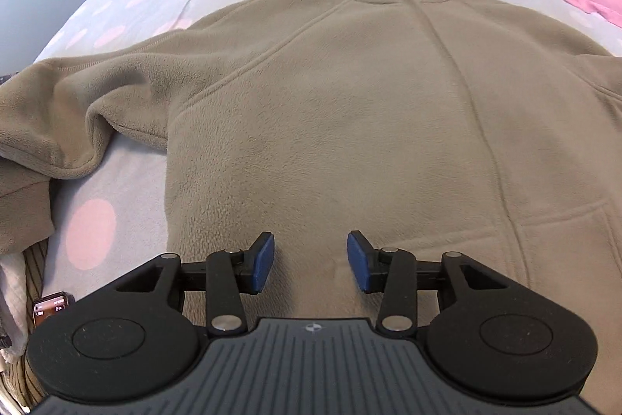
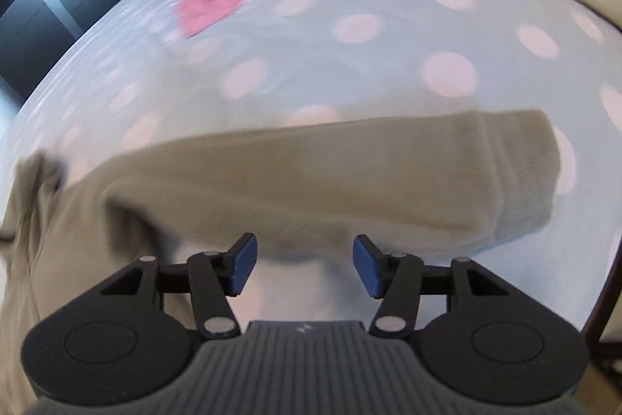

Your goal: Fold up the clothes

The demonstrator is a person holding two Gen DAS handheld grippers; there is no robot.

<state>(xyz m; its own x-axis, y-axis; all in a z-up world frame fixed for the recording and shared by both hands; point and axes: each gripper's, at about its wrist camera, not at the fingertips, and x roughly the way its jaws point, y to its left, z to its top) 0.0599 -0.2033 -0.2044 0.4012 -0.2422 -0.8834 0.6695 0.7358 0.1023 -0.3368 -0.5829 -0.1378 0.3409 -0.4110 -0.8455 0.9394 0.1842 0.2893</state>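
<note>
The olive fleece jacket (image 1: pixel 350 111) lies flat, front up, on the polka-dot bedsheet (image 1: pixel 97 205). The left gripper (image 1: pixel 311 261) hovers over its hem, blue pads apart, gripping nothing. The right gripper (image 2: pixel 305 265) stands wider, empty, above the sleeve (image 2: pixel 350 177).

Taupe fleece jacket (image 1: pixel 330 96) laid flat, front up on polka-dot bed, zip shut to collar, collar at far end w/ 2 metal toggles, one sleeve (image 1: pixel 77 104) bunched out to side, other sleeve (image 2: pixel 350 174) stretched straight across sheet
</note>
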